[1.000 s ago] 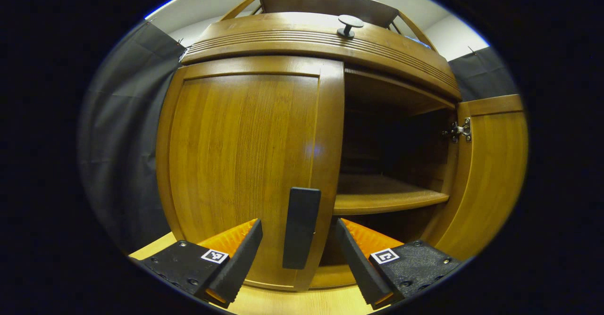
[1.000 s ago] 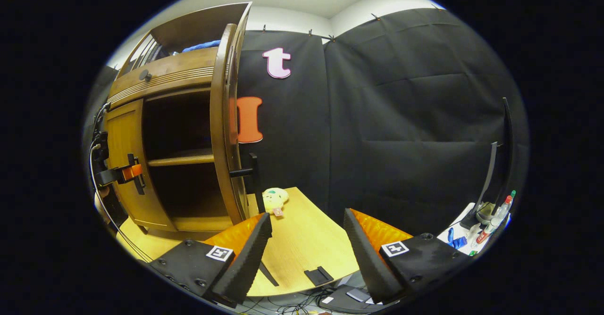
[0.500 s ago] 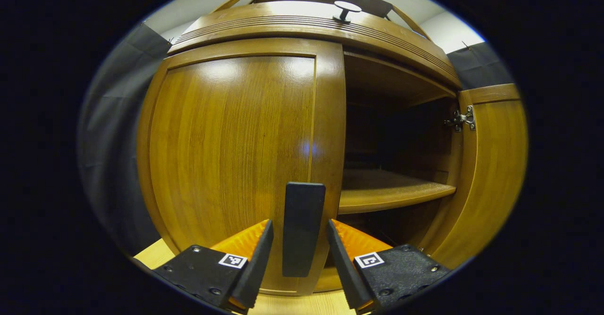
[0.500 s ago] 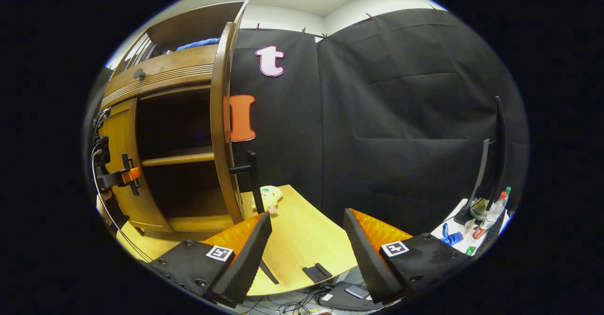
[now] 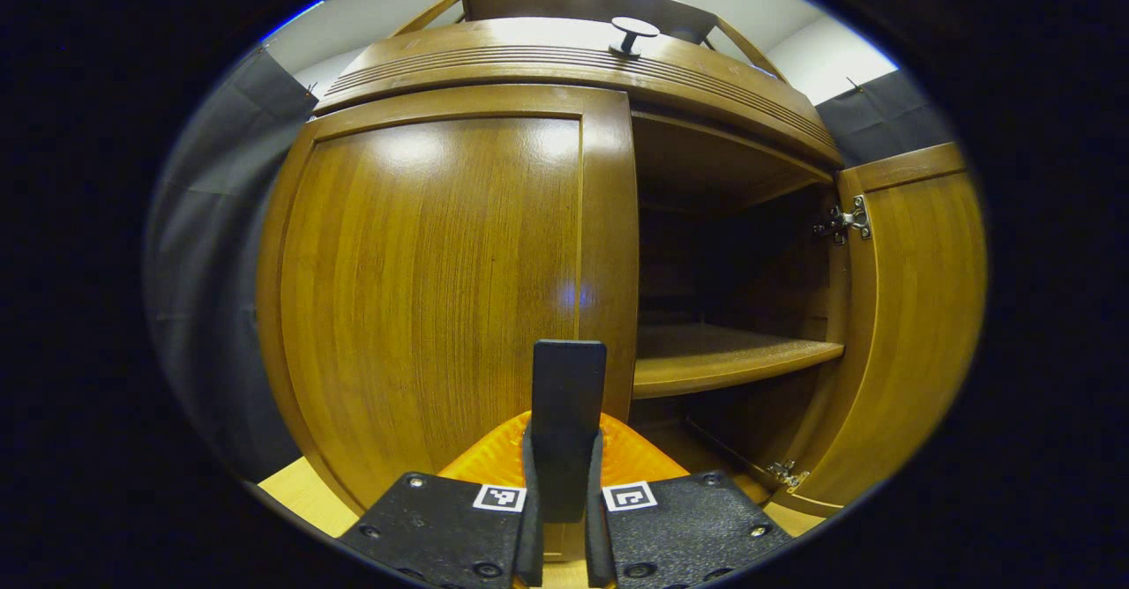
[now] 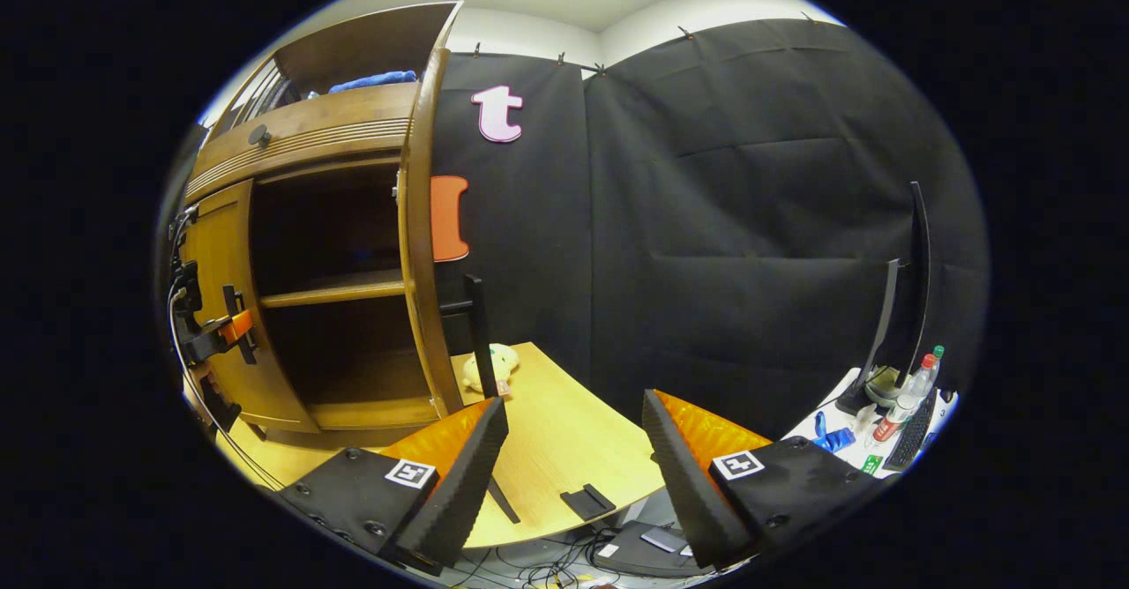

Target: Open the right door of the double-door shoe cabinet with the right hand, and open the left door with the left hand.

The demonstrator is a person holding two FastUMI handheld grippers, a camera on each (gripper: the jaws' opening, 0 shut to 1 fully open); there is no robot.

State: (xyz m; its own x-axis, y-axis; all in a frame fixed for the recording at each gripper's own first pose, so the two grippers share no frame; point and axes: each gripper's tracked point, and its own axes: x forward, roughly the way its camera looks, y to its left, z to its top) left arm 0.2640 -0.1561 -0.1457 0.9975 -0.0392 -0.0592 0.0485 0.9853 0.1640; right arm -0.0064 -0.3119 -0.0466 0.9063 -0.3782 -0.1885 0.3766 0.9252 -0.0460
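The wooden shoe cabinet [image 5: 564, 64] stands close in front in the left gripper view. Its left door [image 5: 432, 289] is closed. My left gripper [image 5: 562, 448] is shut on that door's upright black handle [image 5: 569, 386], one finger pressing each side. The right door [image 5: 917, 307] stands wide open, baring a dark inside with a shelf [image 5: 732, 360]. The right gripper view has the cabinet [image 6: 309, 144] at the left, the right door [image 6: 422, 254] edge-on with its handle [image 6: 476, 324], and the left gripper [image 6: 225, 333] at the left door [image 6: 216, 254]. My right gripper [image 6: 573, 448] hangs open over the table, holding nothing.
A light wooden table [image 6: 564, 430] carries the cabinet, with a small plush toy [image 6: 489, 367] behind the open door. A monitor [image 6: 908, 280] and bottles [image 6: 908, 386] sit on a side desk at the far right. Cables lie below the table's edge.
The left gripper's fingers have closed from open onto the left door's handle. The right gripper has drifted slightly away from the open right door.
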